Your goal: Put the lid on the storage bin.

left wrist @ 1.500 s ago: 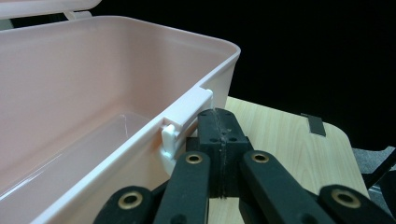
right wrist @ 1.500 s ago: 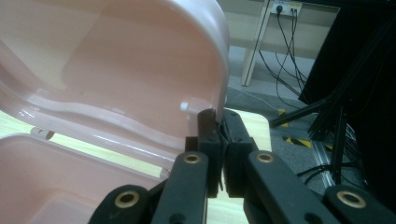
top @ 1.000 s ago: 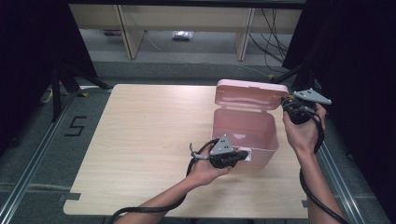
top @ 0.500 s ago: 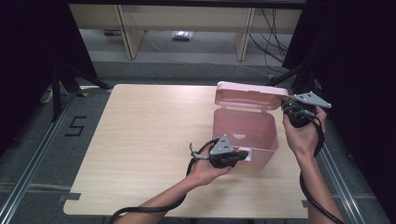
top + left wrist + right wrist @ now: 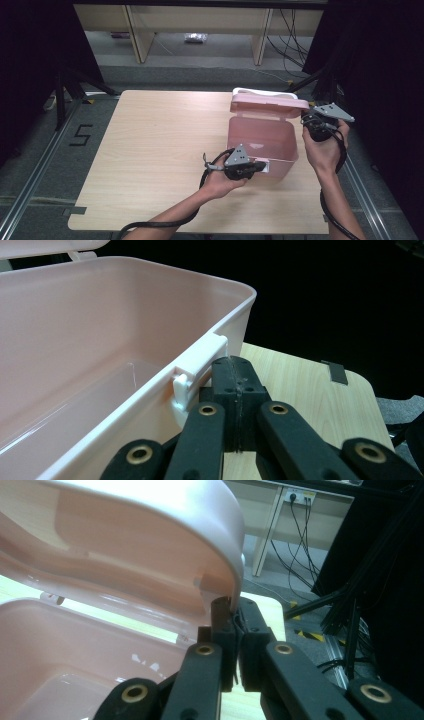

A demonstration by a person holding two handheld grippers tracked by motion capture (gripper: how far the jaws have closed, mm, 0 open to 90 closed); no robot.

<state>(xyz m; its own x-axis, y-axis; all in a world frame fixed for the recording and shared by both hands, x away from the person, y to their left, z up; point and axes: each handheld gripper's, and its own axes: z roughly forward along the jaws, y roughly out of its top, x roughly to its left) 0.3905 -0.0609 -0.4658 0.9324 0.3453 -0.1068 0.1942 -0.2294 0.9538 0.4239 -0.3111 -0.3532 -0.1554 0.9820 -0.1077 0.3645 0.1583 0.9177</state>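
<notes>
While the person's forearms reach in from the near edge of the desk (image 5: 150, 150), the left hand-held gripper (image 5: 257, 166) sits closest, pressed up against the near front wall of the pink box (image 5: 260, 137). In the left gripper view its jaws are drawn fully together with nothing between them, their tips just beside the white latch (image 5: 197, 371) on the front rim of the box, touching or nearly touching it; I cannot tell which. The open body of the box spreads to the left of those jaws in that view, its inside bare and glossy.

Farther off and to the right of the box, the right hand-held gripper (image 5: 314, 121) is raised at the level of the lid (image 5: 267, 102). Its jaws are narrow, nearly together, and in the right gripper view they pinch the rim of the lid's right edge (image 5: 220, 602) between the pads. The lid stands half raised, hinged at the far side of the box and hanging over the open body, which lies below and to the left of this gripper's jaws.

The box stands on the right half of the desk, between the two grippers. A black cable (image 5: 210, 172) loops from the left gripper back along the forearm. Beyond the desk, on the floor, stand pale wooden furniture legs (image 5: 262, 35), with dark cables (image 5: 292, 30) trailing past them, and black stand legs (image 5: 320, 80) lie beyond the right gripper.
</notes>
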